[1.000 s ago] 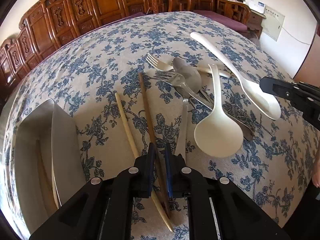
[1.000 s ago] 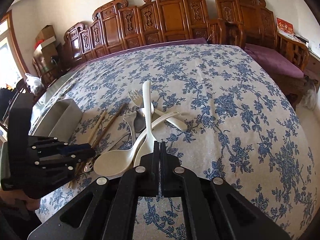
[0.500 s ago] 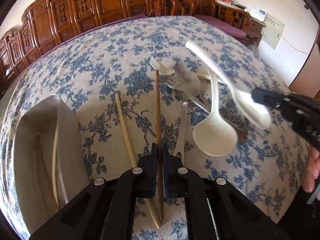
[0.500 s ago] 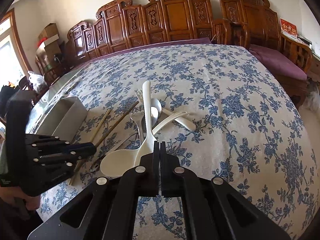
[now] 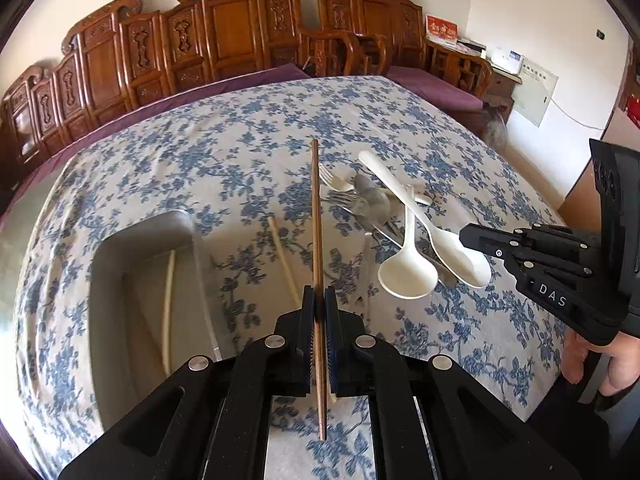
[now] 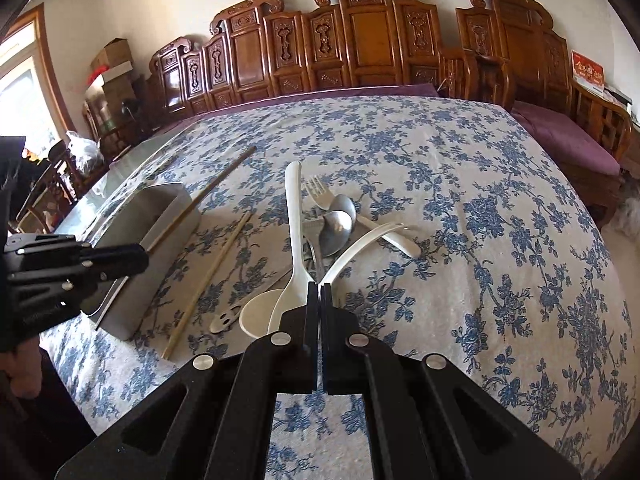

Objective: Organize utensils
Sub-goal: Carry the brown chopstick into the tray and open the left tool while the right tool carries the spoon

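Observation:
My left gripper (image 5: 319,300) is shut on a dark brown chopstick (image 5: 316,220) and holds it lifted above the table, to the right of the metal tray (image 5: 120,264). The chopstick also shows in the right wrist view (image 6: 208,192), held over the tray (image 6: 160,216). A pale chopstick (image 5: 285,260) lies on the cloth beside the tray. Two white plastic spoons (image 5: 406,268), metal forks (image 5: 334,180) and a metal spoon (image 5: 372,200) lie in a pile. My right gripper (image 6: 319,294) is shut and empty, just short of the pile.
The tray holds a pale chopstick (image 5: 168,292). A blue-flowered tablecloth (image 6: 480,208) covers the table. Carved wooden chairs (image 6: 360,44) line the far side. A purple cushion (image 6: 560,136) lies at the right.
My left gripper closed on the dark chopstick and lifted it off the cloth, tilting it up. My right gripper stayed shut and moved little.

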`<state>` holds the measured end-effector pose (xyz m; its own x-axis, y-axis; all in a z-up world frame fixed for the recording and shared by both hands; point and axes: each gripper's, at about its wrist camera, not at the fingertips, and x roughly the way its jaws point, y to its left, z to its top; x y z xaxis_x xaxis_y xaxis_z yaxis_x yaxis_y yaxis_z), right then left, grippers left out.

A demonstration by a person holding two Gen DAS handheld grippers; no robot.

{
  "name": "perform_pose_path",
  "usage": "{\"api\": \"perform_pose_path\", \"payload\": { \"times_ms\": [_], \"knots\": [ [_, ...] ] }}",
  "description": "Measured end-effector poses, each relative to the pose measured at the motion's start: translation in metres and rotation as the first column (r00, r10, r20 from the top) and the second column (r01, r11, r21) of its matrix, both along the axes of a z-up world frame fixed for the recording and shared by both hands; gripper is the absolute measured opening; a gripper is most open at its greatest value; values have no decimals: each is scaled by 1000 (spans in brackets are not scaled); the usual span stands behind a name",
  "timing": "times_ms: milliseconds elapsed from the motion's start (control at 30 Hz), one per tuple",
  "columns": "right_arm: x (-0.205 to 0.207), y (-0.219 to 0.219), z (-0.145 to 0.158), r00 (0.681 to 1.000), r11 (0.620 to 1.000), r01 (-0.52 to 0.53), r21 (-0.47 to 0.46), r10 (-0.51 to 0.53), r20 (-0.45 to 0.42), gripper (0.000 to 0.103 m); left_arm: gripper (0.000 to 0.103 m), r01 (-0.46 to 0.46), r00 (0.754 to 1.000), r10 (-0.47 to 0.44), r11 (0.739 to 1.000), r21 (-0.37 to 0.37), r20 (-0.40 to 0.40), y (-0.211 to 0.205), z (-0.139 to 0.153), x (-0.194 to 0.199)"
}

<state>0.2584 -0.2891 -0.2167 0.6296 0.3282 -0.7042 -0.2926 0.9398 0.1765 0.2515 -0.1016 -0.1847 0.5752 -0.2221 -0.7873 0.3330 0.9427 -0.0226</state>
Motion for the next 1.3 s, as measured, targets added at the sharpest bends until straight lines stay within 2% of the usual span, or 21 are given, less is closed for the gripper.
{"api": "perform_pose_path", "payload": {
  "times_ms": [367, 700, 1033, 1300],
  "knots": [
    [-16, 25, 16, 996, 997, -73, 19, 72, 44, 2, 4, -74, 997, 74, 997, -20, 3, 52, 16, -13],
    [-28, 46, 25, 991, 992, -121, 21, 120, 67, 2, 4, -148, 989, 148, 989, -13, -8, 90, 16, -11],
    [-29, 54, 20, 988, 990, -142, 10, 141, 56, 2, 4, -216, 974, 218, 976, 35, -67, 117, -18, 7],
    [-27, 54, 18, 988, 989, -145, 15, 144, 47, 2, 4, -212, 969, 218, 975, 63, -113, 115, -37, 18]
  ]
}}
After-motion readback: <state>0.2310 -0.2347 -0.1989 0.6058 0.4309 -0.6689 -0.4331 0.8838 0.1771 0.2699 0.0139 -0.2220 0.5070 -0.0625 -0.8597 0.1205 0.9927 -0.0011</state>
